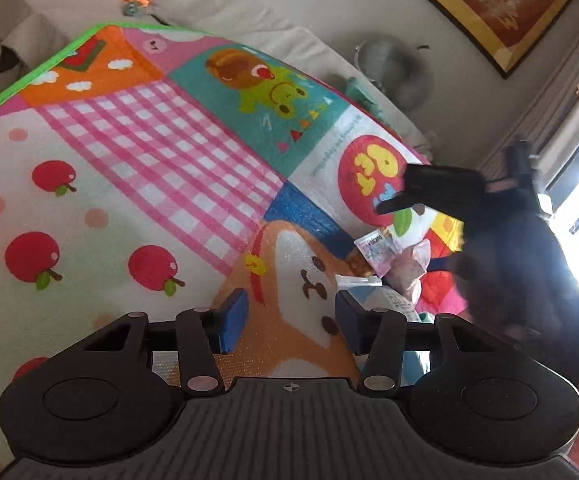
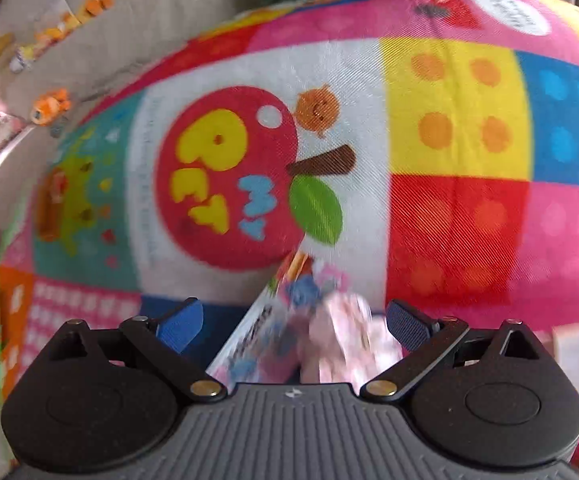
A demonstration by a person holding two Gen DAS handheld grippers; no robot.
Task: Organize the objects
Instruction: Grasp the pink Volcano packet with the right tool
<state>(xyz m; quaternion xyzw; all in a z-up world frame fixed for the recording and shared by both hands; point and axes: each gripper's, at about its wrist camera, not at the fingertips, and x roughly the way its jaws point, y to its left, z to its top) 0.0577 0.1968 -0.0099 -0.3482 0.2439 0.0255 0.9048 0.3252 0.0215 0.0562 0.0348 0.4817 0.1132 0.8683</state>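
On play mat (image 2: 457,112), just below red apple print (image 2: 225,180): snack packets (image 2: 321,320) in loose heap, unsorted. My right tool (image 2: 293,320) spread wide over them, apparently gripping nothing (blurred). Left tool (image 1: 291,320) open, empty, beside heap. Nearly all sorting left.

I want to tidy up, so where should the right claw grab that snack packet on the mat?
Grip the snack packet by its raised long edge, coming straight down from above. It looks thin and tilted on the mat, between the open right claw.
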